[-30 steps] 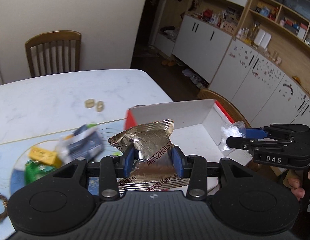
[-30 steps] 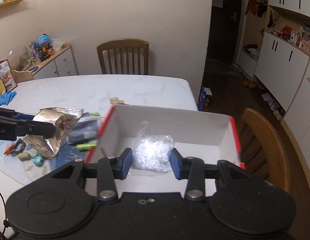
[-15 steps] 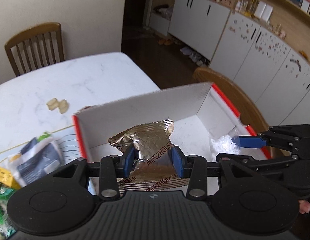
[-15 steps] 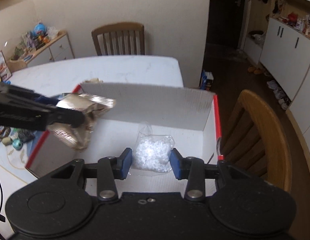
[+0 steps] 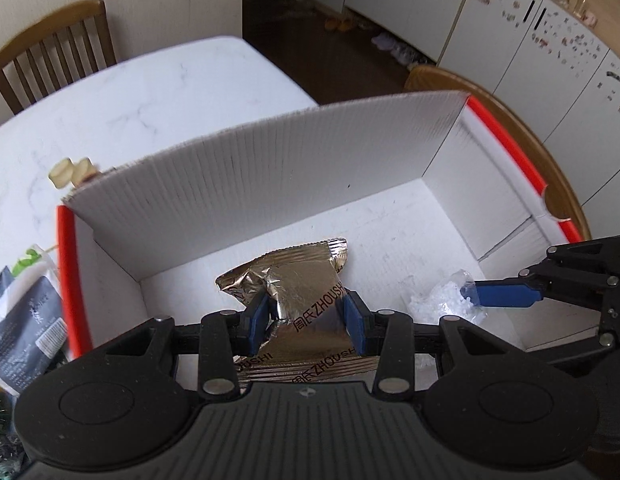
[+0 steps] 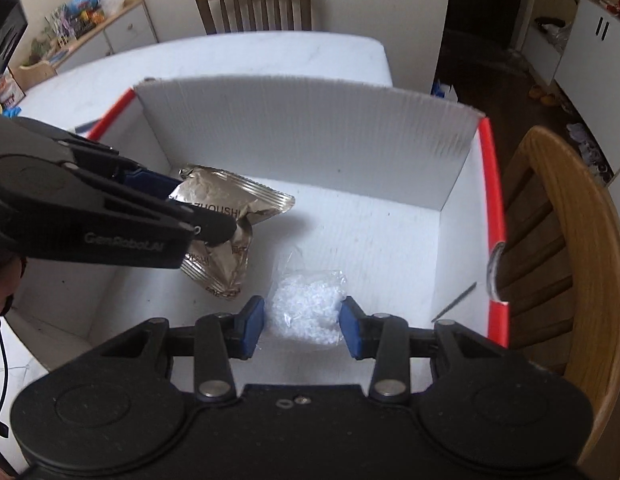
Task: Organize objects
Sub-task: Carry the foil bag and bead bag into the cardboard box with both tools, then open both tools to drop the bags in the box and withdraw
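Observation:
A white corrugated box (image 5: 310,168) (image 6: 310,128) with red rims stands on the marble table. My left gripper (image 5: 304,316) is shut on a gold foil snack packet (image 5: 298,292) (image 6: 226,216), held low inside the box over its floor. My right gripper (image 6: 302,320) is shut on a clear bag of white granules (image 6: 306,304) (image 5: 441,300), also down inside the box, to the right of the packet. In the left wrist view the right gripper's blue fingertips (image 5: 501,294) reach in from the right.
A dark snack pouch (image 5: 26,320) lies outside the box's left wall. Two small pale pieces (image 5: 72,170) sit on the table (image 5: 130,92) behind the box. One wooden chair (image 6: 565,248) stands right of the box, another (image 6: 254,2) at the far side.
Both grippers have come down from above the box rim into the box, carrying the foil packet and the granule bag. The left one also travelled right, from over the table clutter.

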The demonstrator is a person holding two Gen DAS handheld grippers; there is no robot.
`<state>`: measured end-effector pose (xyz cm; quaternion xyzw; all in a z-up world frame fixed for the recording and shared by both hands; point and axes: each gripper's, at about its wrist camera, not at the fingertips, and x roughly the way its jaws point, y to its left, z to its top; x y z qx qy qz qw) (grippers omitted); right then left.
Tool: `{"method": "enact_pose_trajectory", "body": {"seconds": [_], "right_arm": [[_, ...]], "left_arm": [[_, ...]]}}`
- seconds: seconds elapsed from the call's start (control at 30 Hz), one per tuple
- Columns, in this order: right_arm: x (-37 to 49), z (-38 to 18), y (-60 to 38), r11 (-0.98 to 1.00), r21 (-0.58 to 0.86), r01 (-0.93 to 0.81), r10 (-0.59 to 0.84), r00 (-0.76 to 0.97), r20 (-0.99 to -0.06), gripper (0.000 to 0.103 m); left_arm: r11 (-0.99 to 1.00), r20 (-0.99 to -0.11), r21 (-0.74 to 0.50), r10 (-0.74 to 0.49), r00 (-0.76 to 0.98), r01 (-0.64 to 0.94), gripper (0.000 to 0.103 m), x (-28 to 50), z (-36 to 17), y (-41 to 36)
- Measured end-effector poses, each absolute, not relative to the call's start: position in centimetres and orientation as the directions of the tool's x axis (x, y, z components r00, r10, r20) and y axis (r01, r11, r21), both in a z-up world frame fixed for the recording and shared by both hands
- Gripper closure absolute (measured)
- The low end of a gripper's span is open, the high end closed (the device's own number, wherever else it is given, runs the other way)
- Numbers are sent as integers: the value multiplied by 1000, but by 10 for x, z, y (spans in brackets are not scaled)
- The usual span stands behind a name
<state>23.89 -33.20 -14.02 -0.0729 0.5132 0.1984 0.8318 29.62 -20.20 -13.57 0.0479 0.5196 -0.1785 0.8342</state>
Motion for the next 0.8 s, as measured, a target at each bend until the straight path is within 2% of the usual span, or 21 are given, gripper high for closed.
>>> {"method": "enact_pose_trajectory", "body": {"seconds": [0.47, 0.6, 0.73, 0.8], "right_arm": [[250, -155, -326, 901, 84, -426, 228, 299, -927, 63], [251, -152, -327, 900, 90, -426, 238, 307, -921, 56], [247, -146, -330, 898, 99, -429, 257, 327, -910, 42], [246, -143, -331, 901, 100, -423, 261, 341, -903, 42]], "left_arm": [[937, -909, -98, -221, 354, 334, 62, 304, -142, -205], [944, -903, -108, -225, 365, 313, 50, 302, -134, -198], [945, -890, -111, -232, 393, 306, 50, 295, -122, -190], [946, -879, -120, -243, 410, 302, 50, 292, -114, -184]]}}
